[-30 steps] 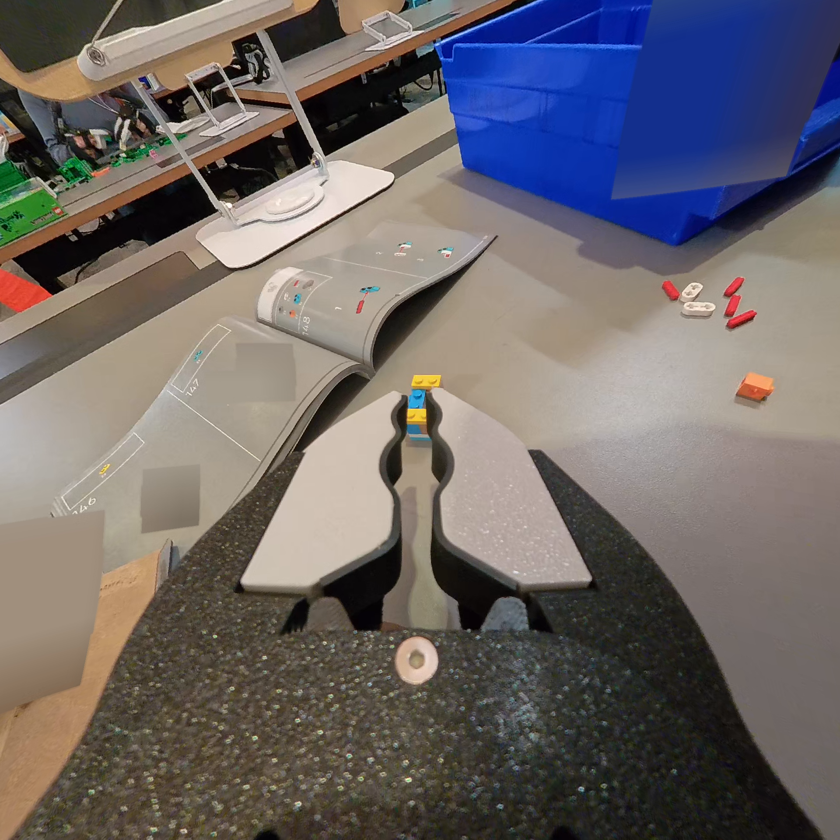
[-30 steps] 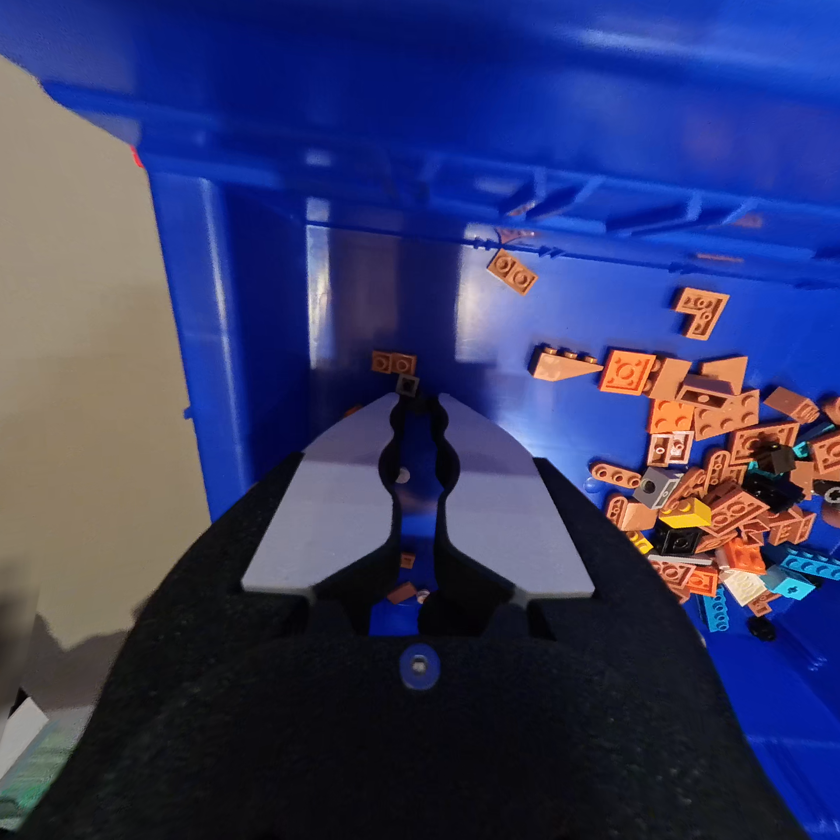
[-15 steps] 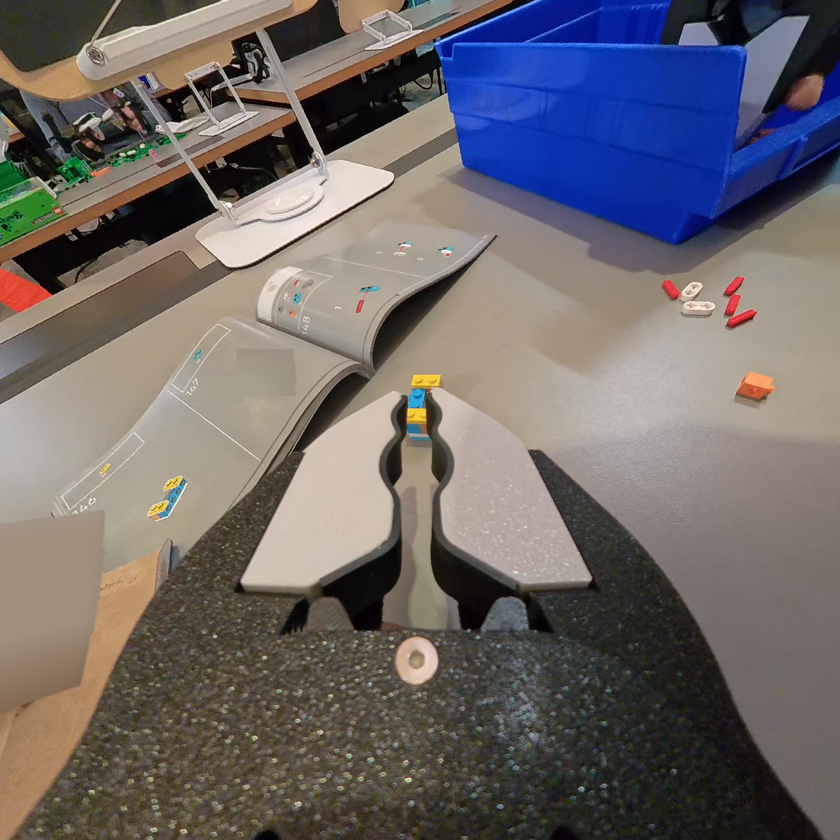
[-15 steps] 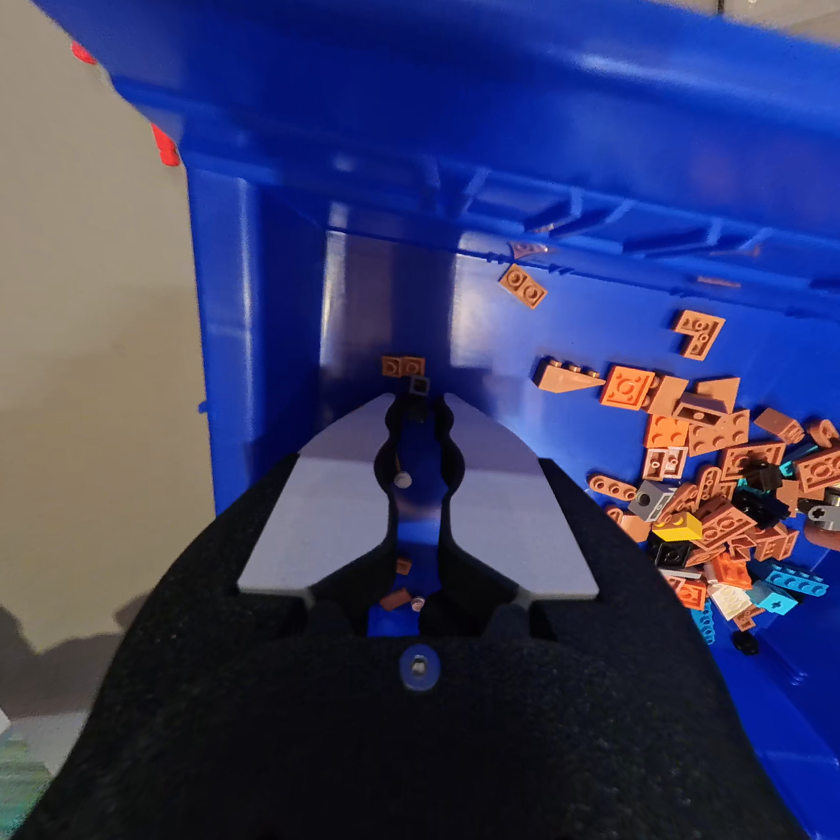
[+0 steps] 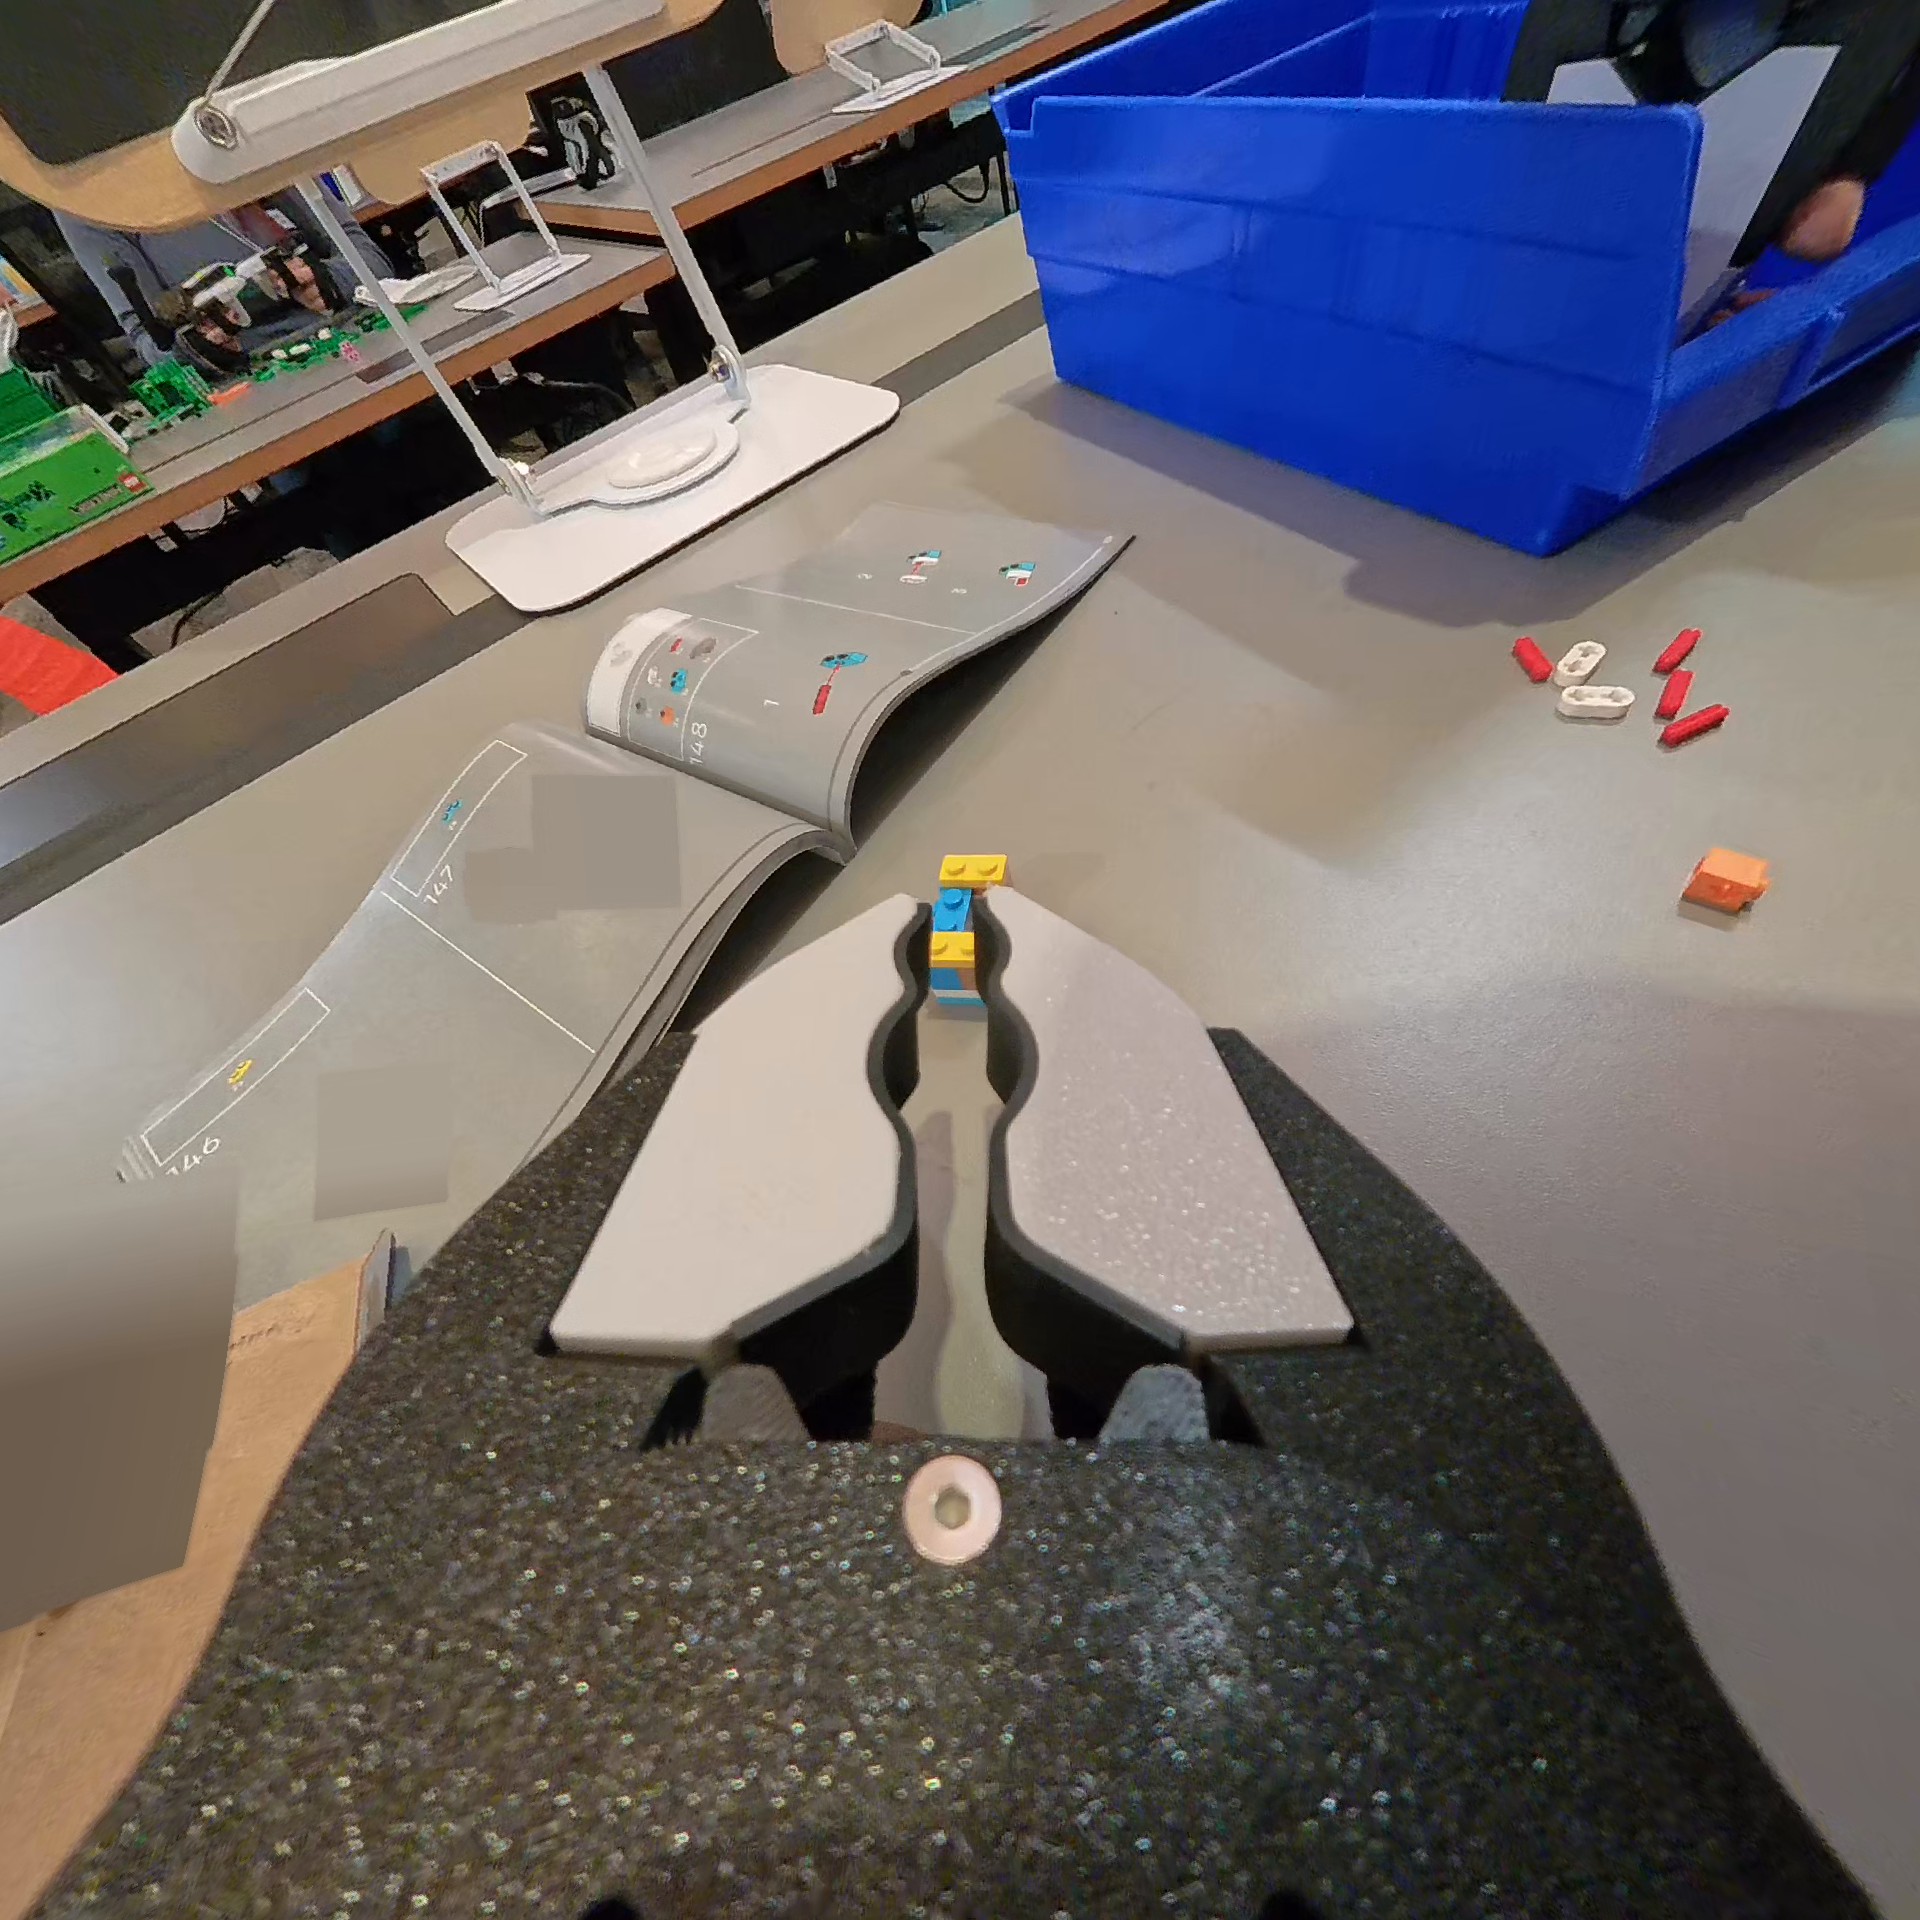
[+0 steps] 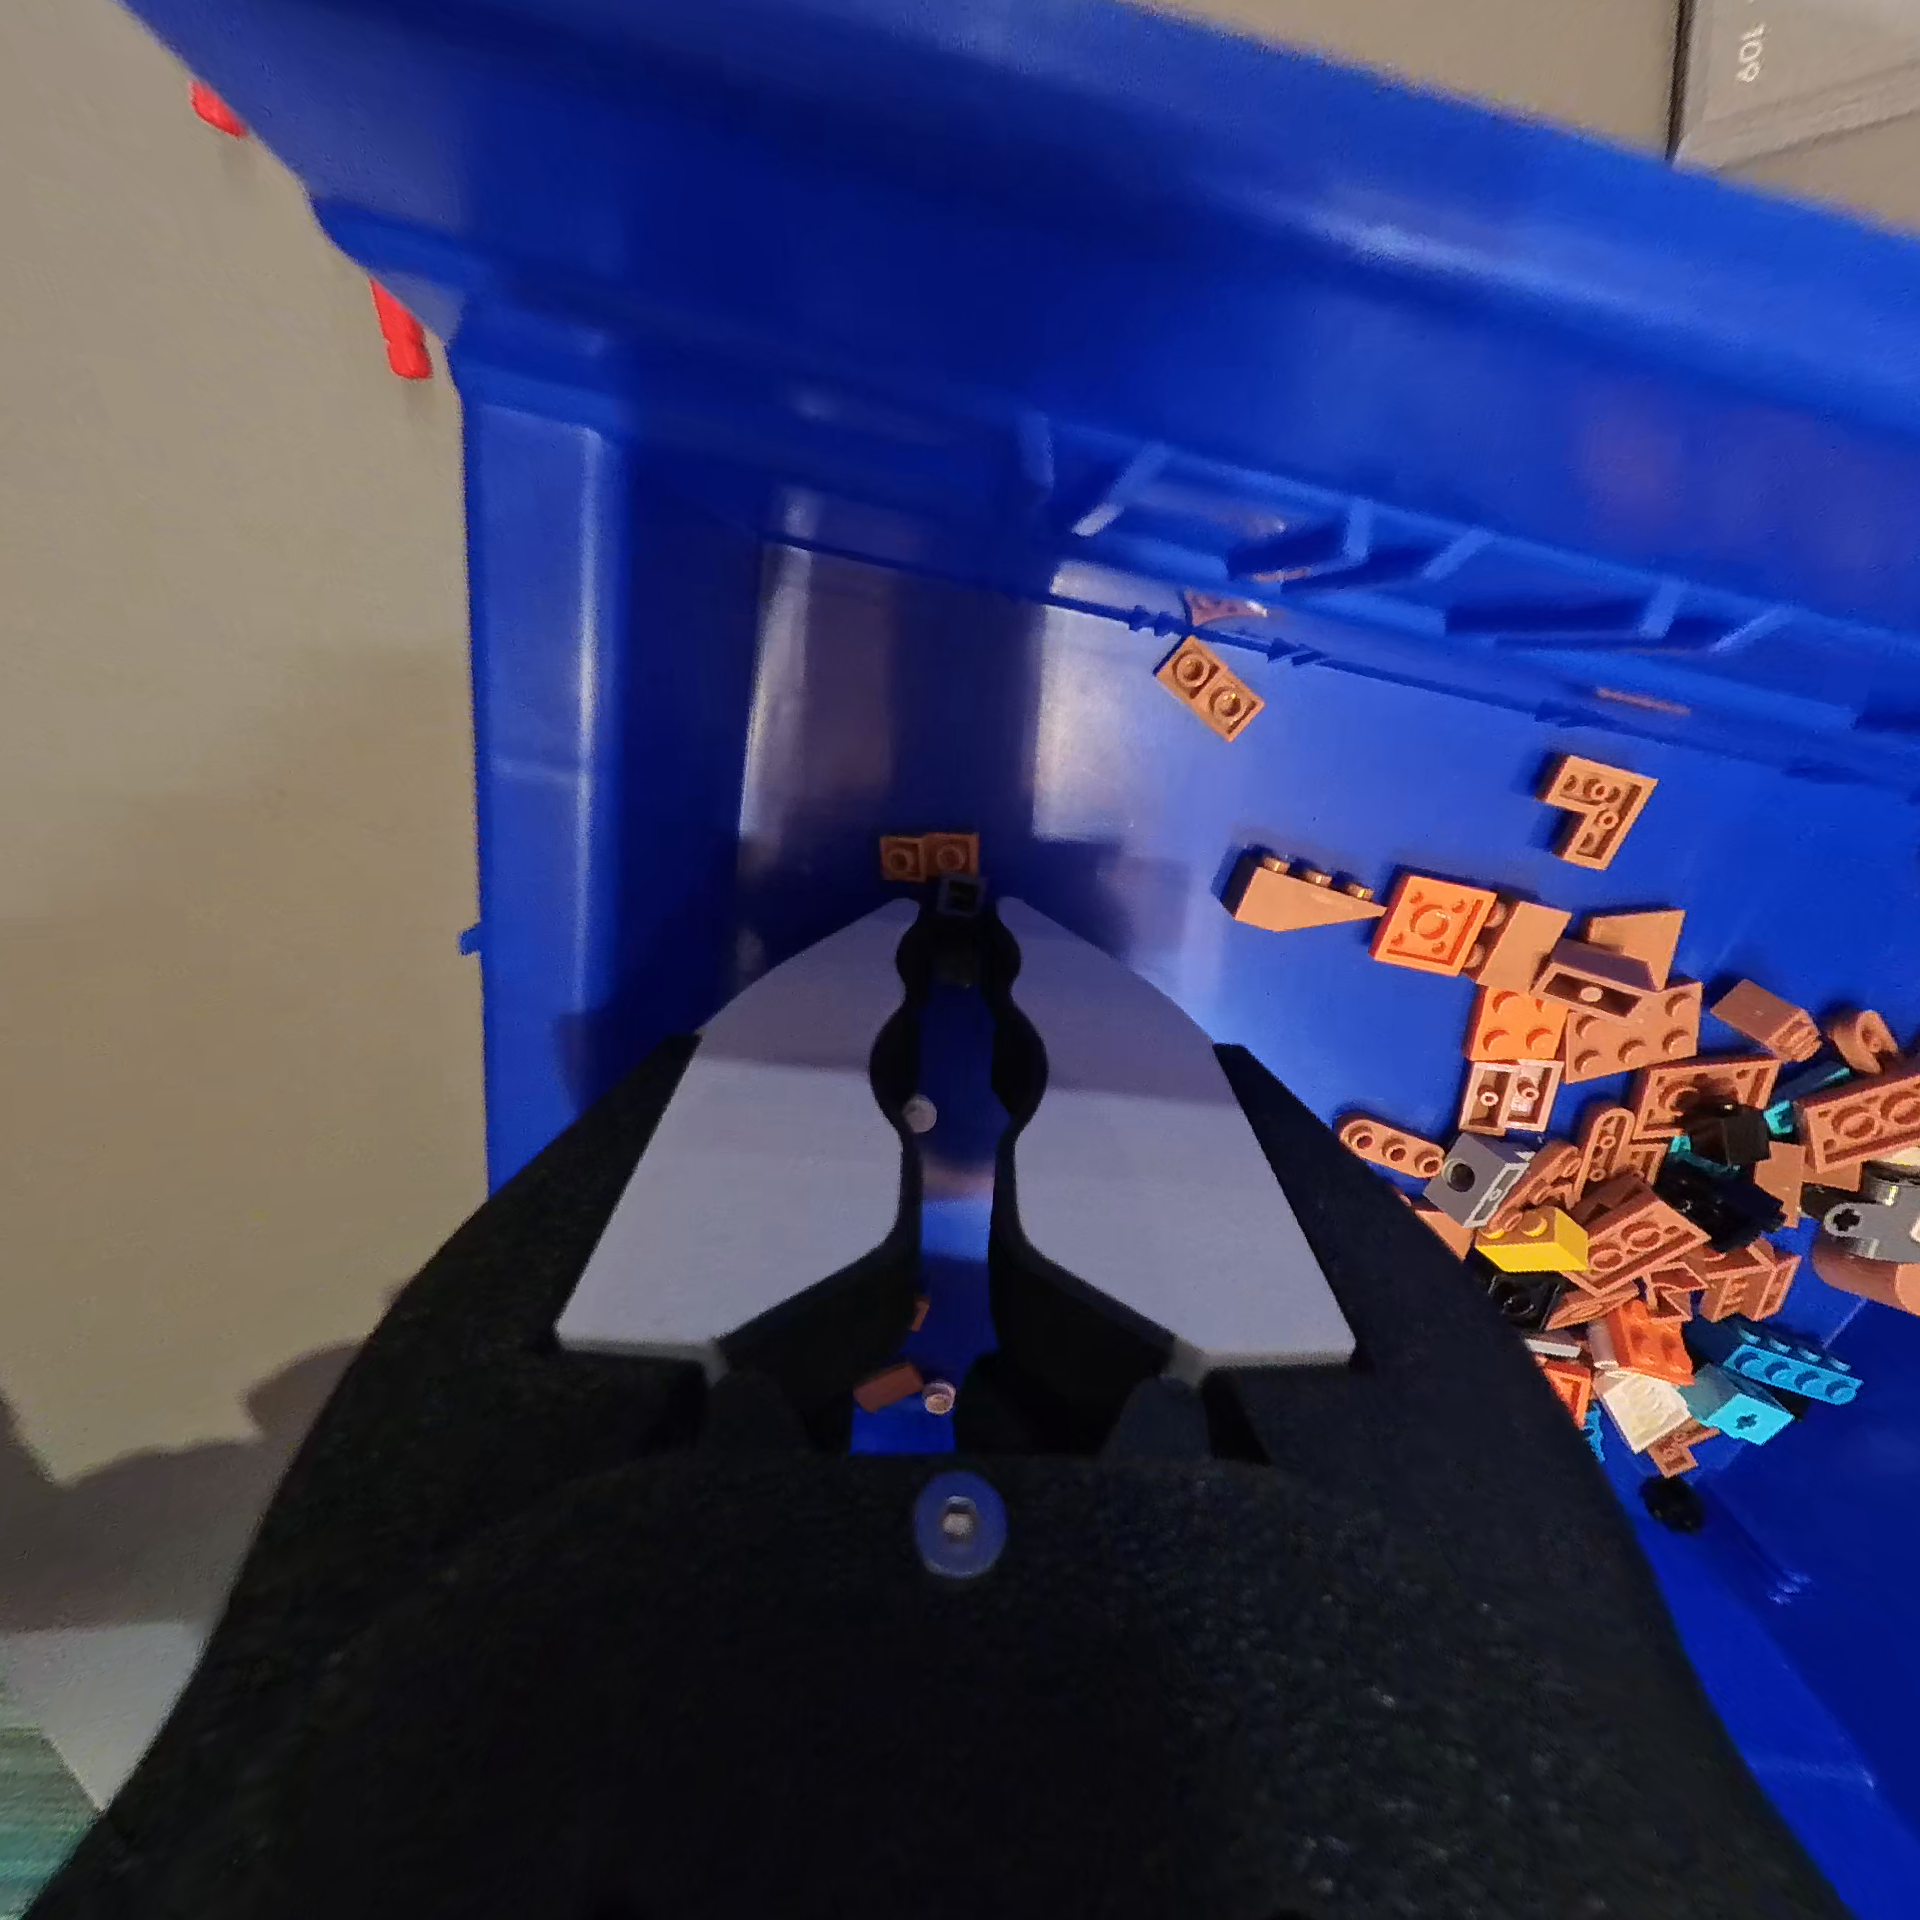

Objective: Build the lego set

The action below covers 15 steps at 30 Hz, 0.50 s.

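The left gripper is pinching a small blue-and-yellow stack between its tips, low over the grey table. A yellow plate is showing at the far end of the stack, just past the tips. An open manual is lying to the left of the gripper, its right-hand pages arching up. Beyond the manual, a white stand is sitting on the table.

Off to the right, 4 red pins and 2 white links are lying together in a loose cluster, and an orange brick is lying nearer, apart from them. The blue bin is standing at the far right of the table, and a hand is reaching down into it.

The right gripper is reaching inside that bin, close to its left wall. Its tips are clamping a small dark piece, with a narrow gap between the fingers behind it. A brown 2-stud plate is lying on the bin floor just beyond the tips. A heap of bricks, mostly brown and orange with some black, yellow and teal, is filling the right side of the bin. Another brown plate is lying alone farther back.
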Each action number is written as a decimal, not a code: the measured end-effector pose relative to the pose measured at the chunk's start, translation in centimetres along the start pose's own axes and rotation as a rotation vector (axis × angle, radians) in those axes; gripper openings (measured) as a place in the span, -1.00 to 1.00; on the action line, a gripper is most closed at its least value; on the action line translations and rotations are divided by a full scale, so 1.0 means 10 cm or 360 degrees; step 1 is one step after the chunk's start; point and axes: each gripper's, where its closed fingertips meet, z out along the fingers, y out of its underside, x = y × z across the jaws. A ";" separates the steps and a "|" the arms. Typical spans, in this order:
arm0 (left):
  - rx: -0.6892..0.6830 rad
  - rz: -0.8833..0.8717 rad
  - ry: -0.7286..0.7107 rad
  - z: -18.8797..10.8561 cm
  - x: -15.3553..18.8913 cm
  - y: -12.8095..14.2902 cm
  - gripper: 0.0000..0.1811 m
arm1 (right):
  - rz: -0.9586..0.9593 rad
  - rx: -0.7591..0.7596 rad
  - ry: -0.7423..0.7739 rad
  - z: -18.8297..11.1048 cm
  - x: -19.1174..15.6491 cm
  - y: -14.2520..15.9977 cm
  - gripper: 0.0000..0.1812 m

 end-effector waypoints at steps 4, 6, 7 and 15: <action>0.0001 -0.0004 -0.0002 -0.01 0.00 0.00 -0.92 | -0.0030 -0.0013 0.0040 -0.02 0.02 0.01 -0.91; 0.0001 -0.0006 -0.0002 -0.01 0.00 0.00 -0.92 | -0.0039 0.0005 0.0055 -0.07 0.02 0.00 -0.91; -0.0001 -0.0007 -0.0002 -0.01 0.00 0.00 -0.92 | -0.0037 0.0017 0.0067 -0.10 0.03 -0.02 -0.91; -0.0001 -0.0056 0.0009 -0.05 0.01 0.01 -0.92 | 0.0018 0.0154 0.0182 -0.55 -0.06 -0.23 -0.91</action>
